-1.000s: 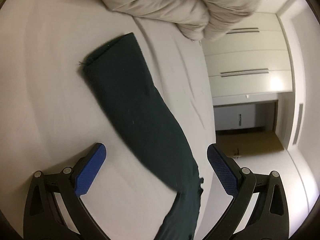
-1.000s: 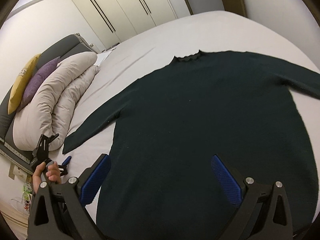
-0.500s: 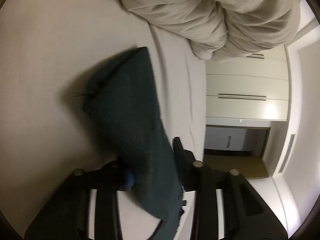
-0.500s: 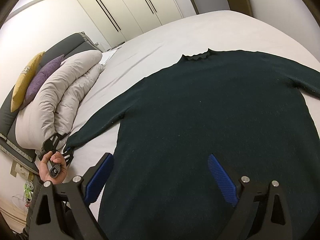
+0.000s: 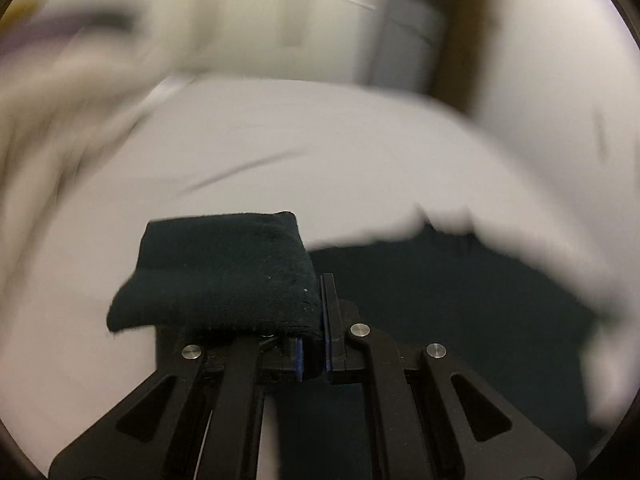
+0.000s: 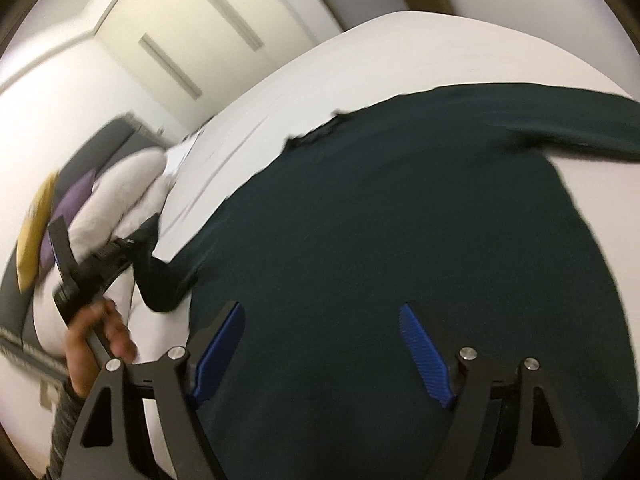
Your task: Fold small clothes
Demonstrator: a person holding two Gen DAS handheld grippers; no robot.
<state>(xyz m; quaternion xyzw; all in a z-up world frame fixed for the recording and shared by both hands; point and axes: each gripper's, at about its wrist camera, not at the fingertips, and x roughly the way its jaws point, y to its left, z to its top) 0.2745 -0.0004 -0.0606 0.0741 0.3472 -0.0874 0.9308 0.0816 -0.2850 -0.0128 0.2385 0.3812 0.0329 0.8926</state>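
Note:
A dark green sweater [image 6: 400, 220] lies spread on the white bed [image 6: 400, 52], its neck toward the far side. My left gripper [image 5: 312, 344] is shut on the cuff of the sweater's left sleeve [image 5: 224, 272], which is lifted off the bed and draped over the fingers. In the right wrist view that gripper [image 6: 132, 246] shows at the left, held by a hand [image 6: 100, 332], with the sleeve [image 6: 168, 276] bent up toward it. My right gripper [image 6: 320, 344] hovers over the sweater's lower body. Its jaws are closing, and nothing is pinched between the blue pads [image 6: 424, 356].
A rolled beige duvet [image 6: 120, 196] with a purple cushion [image 6: 72, 200] and a yellow cushion [image 6: 36, 232] lies along the bed's left side by a dark headboard. White wardrobe doors [image 6: 208, 28] stand behind the bed. The sweater's other sleeve [image 6: 580, 120] stretches right.
The left gripper shut on the sleeve cuff and lifted it, swinging toward the sweater's body. The right gripper moved closer over the sweater, rolled, and its jaws narrowed a little.

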